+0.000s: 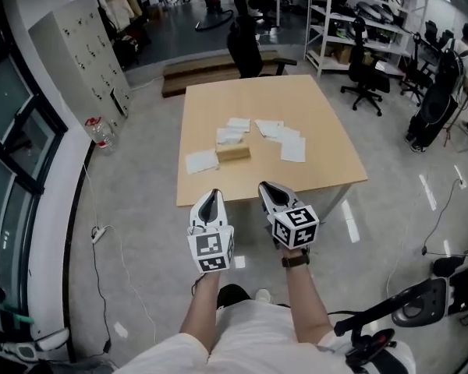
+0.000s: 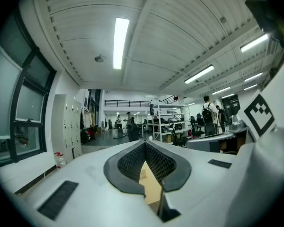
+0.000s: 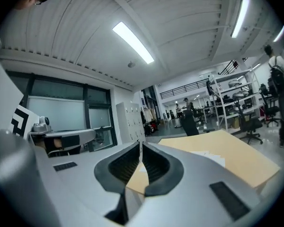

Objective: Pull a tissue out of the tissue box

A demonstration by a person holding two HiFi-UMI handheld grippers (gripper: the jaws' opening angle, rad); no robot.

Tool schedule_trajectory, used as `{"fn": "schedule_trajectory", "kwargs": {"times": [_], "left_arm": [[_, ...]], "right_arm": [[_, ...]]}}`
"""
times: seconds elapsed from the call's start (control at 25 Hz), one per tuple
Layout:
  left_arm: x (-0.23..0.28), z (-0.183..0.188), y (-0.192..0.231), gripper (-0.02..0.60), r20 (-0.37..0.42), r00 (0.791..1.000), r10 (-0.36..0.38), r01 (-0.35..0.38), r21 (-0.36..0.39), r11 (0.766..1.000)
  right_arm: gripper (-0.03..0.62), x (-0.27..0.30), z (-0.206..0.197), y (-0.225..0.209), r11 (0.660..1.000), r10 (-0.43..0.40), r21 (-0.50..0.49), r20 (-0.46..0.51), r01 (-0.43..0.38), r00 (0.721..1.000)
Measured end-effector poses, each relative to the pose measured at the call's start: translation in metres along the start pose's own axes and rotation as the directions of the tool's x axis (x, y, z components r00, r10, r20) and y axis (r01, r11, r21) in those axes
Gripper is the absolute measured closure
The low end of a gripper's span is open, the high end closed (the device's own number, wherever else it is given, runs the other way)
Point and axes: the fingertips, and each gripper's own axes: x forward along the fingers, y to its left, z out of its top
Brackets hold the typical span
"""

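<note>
A small tan tissue box (image 1: 233, 153) lies near the middle of a light wooden table (image 1: 312, 107), with several loose white tissues (image 1: 202, 161) spread around it. Both grippers are held out level over the floor, short of the table's near edge. My left gripper (image 1: 211, 196) is shut, its jaws meeting at the tips with nothing between them (image 2: 145, 144). My right gripper (image 1: 267, 188) is shut and empty too (image 3: 140, 145). The right gripper view shows the tabletop (image 3: 236, 157) and tissues (image 3: 213, 156) ahead to the right.
A black office chair (image 1: 246, 47) stands at the table's far side. Grey lockers (image 1: 82, 53) and a water bottle (image 1: 100, 133) line the left wall. Shelves (image 1: 359, 14), more chairs and a person (image 1: 452, 53) are at the right. A black wheeled device (image 1: 421, 302) sits by my right side.
</note>
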Motion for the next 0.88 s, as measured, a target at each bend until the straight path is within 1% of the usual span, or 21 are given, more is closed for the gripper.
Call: {"fn": "schedule_trajectory", "kwargs": {"times": [0.08, 0.16, 0.28, 0.4, 0.52, 0.72, 0.88], "left_arm": [[0.012, -0.009, 0.006, 0.580, -0.028, 0.999, 0.021, -0.020, 0.030, 0.999], [0.027, -0.018, 0.014, 0.580, -0.047, 0.999, 0.026, -0.024, 0.034, 0.999], [0.057, -0.027, 0.029, 0.580, -0.060, 0.998, 0.032, -0.032, 0.006, 0.999], [0.094, -0.033, 0.038, 0.580, -0.061, 0.998, 0.007, -0.008, -0.025, 1.000], [0.138, -0.028, 0.052, 0.580, -0.033, 0.999, -0.030, 0.029, -0.036, 0.999], [0.231, -0.010, 0.119, 0.580, 0.020, 1.000, -0.011, 0.013, -0.093, 0.996], [0.296, 0.009, 0.159, 0.580, 0.068, 0.997, -0.035, 0.042, -0.106, 0.994]], "right_arm": [[0.574, 0.015, -0.005, -0.003, 1.000, 0.024, 0.000, -0.014, -0.024, 1.000], [0.574, 0.032, -0.008, -0.005, 0.999, 0.041, 0.009, -0.017, -0.041, 0.999], [0.574, 0.063, -0.016, -0.008, 0.998, 0.062, 0.005, -0.046, -0.062, 0.997], [0.574, 0.096, -0.010, -0.028, 0.999, 0.036, 0.007, -0.033, -0.036, 0.999], [0.574, 0.138, 0.005, -0.055, 1.000, 0.007, 0.009, -0.010, -0.007, 1.000], [0.574, 0.235, 0.033, -0.073, 0.999, 0.031, -0.042, -0.017, -0.032, 0.999], [0.574, 0.299, 0.060, -0.095, 0.997, 0.009, -0.073, 0.003, -0.008, 1.000]]}}
